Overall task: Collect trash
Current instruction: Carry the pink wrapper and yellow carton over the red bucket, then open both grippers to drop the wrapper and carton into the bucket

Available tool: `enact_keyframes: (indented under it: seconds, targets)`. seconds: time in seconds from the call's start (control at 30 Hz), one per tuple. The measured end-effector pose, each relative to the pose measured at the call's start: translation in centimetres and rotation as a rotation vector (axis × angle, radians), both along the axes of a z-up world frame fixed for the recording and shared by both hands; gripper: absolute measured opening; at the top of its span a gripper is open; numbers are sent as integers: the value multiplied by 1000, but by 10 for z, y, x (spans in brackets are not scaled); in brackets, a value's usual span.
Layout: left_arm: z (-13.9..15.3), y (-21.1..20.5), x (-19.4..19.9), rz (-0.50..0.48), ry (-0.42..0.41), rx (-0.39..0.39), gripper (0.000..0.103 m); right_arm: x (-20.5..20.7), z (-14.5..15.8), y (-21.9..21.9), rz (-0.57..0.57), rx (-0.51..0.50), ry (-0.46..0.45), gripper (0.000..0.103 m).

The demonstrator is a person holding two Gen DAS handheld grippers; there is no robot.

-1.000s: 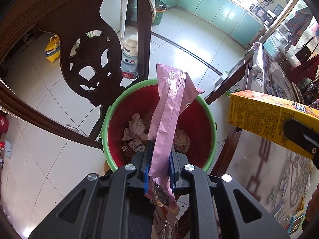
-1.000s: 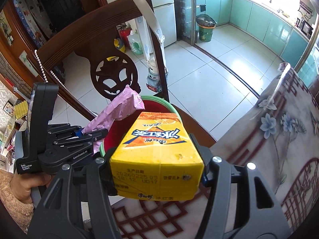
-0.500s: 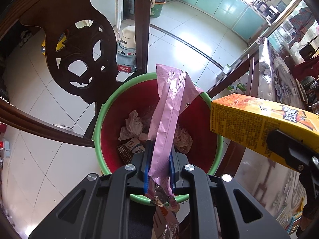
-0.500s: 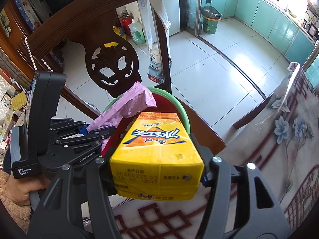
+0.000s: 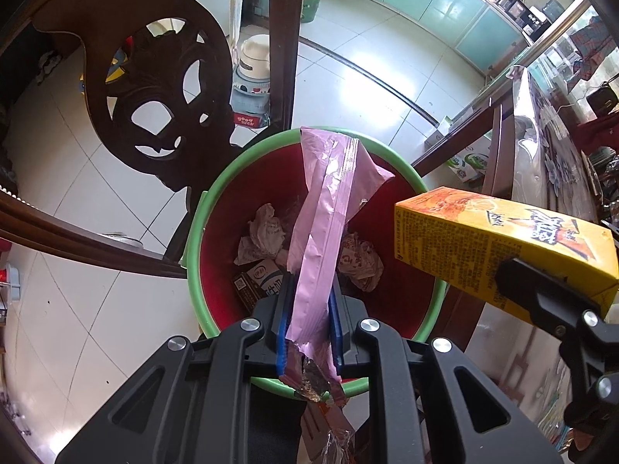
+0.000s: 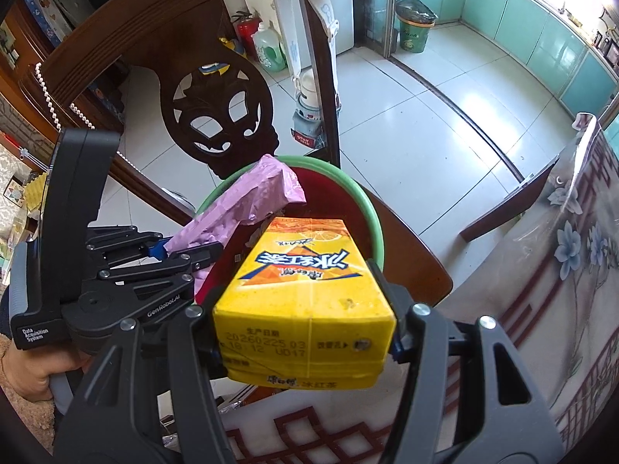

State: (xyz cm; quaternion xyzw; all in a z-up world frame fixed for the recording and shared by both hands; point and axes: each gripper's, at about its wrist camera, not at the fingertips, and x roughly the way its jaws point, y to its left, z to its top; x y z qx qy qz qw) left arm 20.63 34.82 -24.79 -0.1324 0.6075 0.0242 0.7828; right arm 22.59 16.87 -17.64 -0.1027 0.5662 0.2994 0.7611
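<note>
My left claw [image 5: 308, 323] stands clenched on a pink wrapper [image 5: 329, 208] above the bin [image 5: 195, 232], a red pail with a green rim. My right claw [image 6: 305, 332] grips a yellow carton [image 6: 309, 290] by its two sides, just over the bin's near-right rim.

Much is hidden. The wrapper's lower end, torn and foil-lined, drops behind my left fingers [image 5: 284, 309] and out of frame. In the right wrist view the carton covers most of the bin's inside, and only an arc of rim [image 6: 367, 208] shows beyond it. My right fingers [image 5: 541, 297] enter the left wrist view from the edge, cut off. The bin floor holds crumpled paper [image 5: 263, 232] and a small box [image 5: 259, 282], its print too small to read.

The wrapper's long axis runs away from my left claw, its far end rising over the bin's far rim and bent slightly right. The carton lies lengthwise along my right fingers, its stamped end toward the camera and its far end pointing over the bin.

A carved chair back [image 5: 162, 89] stands just behind the bin, and a floral tablecloth [image 6: 561, 270] lies at right.
</note>
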Motion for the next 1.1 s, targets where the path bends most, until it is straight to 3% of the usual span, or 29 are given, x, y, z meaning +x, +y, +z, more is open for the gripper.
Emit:
enact_keyframes:
  seconds: [0.6,0.7,0.93,1.0,1.1]
  targets:
    - [-17,-2,6,-2,65,-25,19,6,-11,-2,-25,-13,30,57]
    - [-19,-1,7,9,69,-24,35,7,-12,-4,-36,-15,32,58]
    - [-23,-2,9,4,85,-16,34,10,-12,-5,-45,-10,30,61]
    - [-24,-1,9,10,90,-13,40,11,-11,-6,-53,-9,24,69]
    - [-25,1,8,21,93,-13,45,11,-10,-9,-62,-4,27,69]
